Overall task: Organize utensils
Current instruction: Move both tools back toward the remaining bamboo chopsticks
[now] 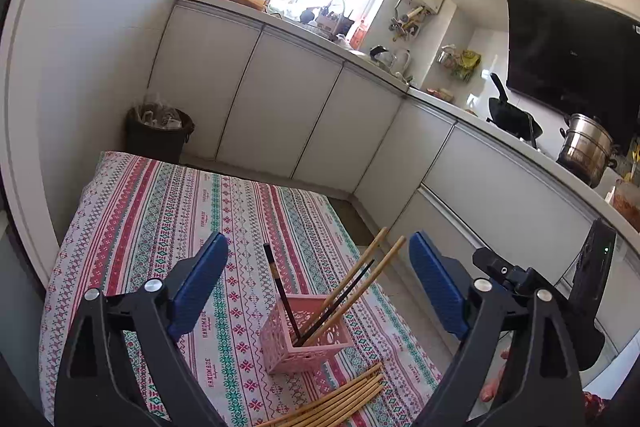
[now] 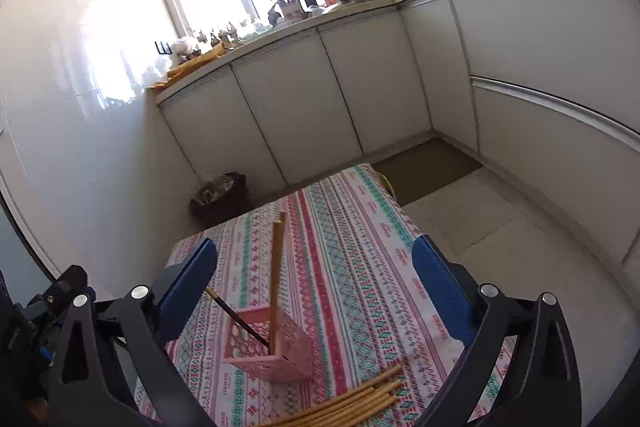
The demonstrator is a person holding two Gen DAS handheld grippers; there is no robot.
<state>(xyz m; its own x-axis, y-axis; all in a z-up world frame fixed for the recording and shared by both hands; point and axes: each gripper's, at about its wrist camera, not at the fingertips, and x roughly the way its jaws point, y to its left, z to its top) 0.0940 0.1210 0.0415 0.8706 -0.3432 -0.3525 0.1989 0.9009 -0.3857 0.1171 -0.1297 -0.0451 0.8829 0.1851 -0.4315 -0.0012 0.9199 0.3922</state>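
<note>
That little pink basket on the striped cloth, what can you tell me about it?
The pink basket is a small square crate, plastic by the look, with latticed openwork walls and an open top. It stands upright on the patterned tablecloth. Inside lean two dark chopsticks and two bamboo chopsticks, tips down, against its walls. A loose bundle of bamboo chopsticks lies on the cloth just in front. Neither pair of tongs touches it.

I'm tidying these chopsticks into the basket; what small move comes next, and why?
Probably lower the open right tongs onto one of the loose bamboo chopsticks lying on the patterned tablecloth. Both tongs are empty, and the pink plastic lattice basket holds only a few.
</note>
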